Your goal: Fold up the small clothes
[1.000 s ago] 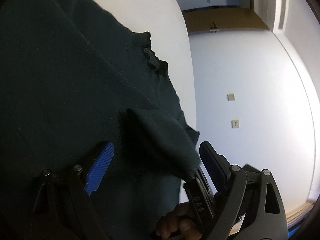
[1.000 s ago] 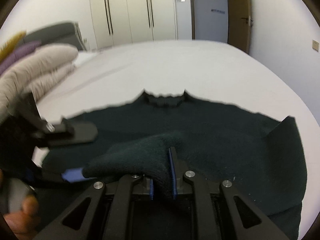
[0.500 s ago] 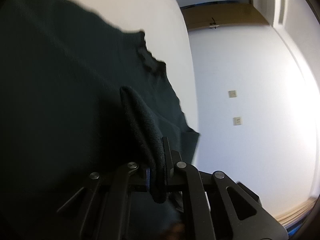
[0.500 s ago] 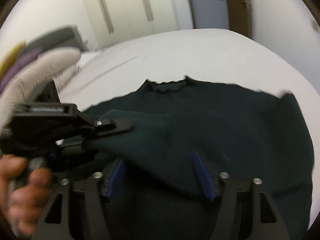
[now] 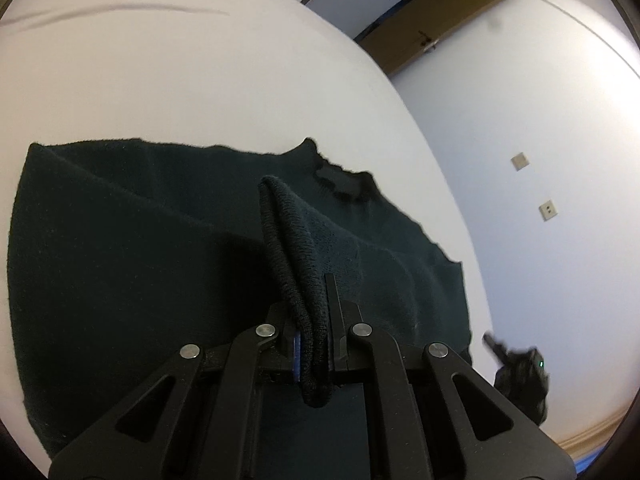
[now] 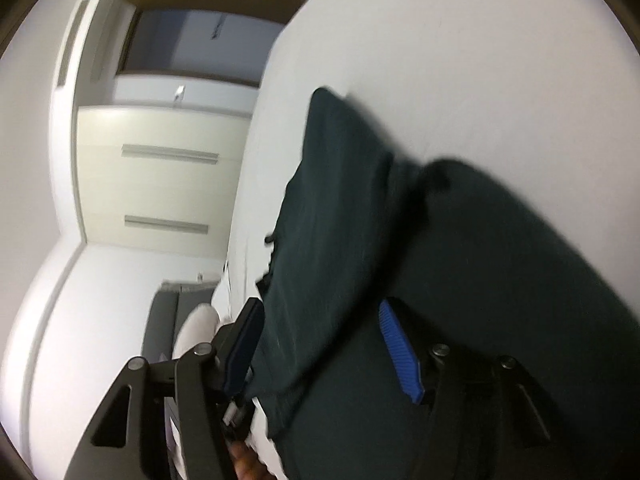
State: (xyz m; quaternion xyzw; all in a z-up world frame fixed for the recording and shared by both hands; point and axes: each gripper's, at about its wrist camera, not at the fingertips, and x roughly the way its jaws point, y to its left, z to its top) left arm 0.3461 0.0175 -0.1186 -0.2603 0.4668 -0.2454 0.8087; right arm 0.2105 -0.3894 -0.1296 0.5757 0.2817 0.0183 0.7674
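Note:
A dark green knitted sweater (image 5: 132, 248) lies spread on the white bed (image 5: 192, 72), its neckline (image 5: 340, 184) toward the far side. My left gripper (image 5: 314, 344) is shut on a bunched fold of the sweater, which rises between the jaws. In the right wrist view, tilted sideways and blurred, the sweater (image 6: 500, 260) fills the lower right. My right gripper (image 6: 320, 344) is open, its blue-padded fingers (image 6: 400, 356) spread on either side of a lifted edge of the sweater without pinching it.
The bed edge runs along the right of the left wrist view, with a white wall (image 5: 540, 160) and a wooden door (image 5: 432, 32) beyond. A white wardrobe (image 6: 160, 176) and a pale cloth (image 6: 198, 332) show past the bed in the right wrist view.
My left gripper closed on the sweater fold. My right gripper released that fold, opened and swung away, rolling sideways.

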